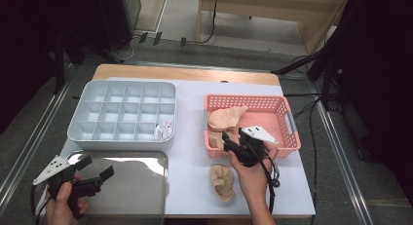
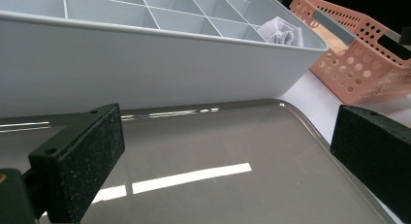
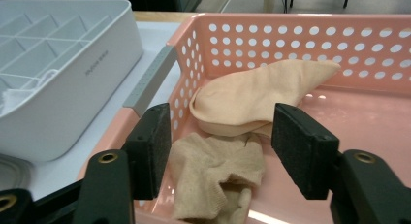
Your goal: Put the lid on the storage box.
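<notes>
Right claw (image 3: 220, 151) gapes wide around a crumpled sock (image 3: 218, 178) in my pink basket (image 3: 310, 37), beside a second sock (image 3: 257, 100); a third sock (image 1: 222, 182) lies on the worktop (image 1: 195, 157). Left claw (image 2: 228, 151) hangs open over the tray (image 2: 203, 151).

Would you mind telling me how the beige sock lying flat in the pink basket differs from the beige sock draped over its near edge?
The flat sock lies smooth and spread on the basket floor; the crumpled sock is bunched and hangs over the near rim. The crumpled sock sits between the open jaws of the right hand-held gripper; the flat sock lies beyond them. Both are beige.
</notes>
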The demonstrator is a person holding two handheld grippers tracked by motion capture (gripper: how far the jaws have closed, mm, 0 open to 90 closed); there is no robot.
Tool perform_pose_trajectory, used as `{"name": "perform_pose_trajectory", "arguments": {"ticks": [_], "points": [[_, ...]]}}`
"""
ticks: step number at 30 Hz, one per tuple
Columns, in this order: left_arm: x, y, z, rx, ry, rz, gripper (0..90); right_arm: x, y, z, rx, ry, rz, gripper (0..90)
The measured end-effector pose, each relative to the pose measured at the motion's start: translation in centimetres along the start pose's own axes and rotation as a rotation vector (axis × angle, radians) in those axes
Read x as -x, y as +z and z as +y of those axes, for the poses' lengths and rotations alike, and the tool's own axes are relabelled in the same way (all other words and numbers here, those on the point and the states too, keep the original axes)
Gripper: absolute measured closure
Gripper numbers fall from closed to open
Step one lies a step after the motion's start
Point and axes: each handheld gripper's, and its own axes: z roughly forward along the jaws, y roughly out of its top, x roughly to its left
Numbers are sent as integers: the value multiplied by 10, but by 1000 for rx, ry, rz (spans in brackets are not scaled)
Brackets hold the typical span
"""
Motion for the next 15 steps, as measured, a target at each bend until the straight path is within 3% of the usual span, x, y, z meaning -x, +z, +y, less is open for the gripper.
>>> {"name": "perform_pose_trajectory", "arguments": {"ticks": [4,10,15], "points": [[-1,0,0,3,-7,-1,0,2,10,4,-54,6,7,483],[-2,-1,0,2,-6,-1,0,4,25,13,-143,19,27,485],[-3,-1,1,4,-10,-2,0,5,42,22,-266,49,53,495]]}}
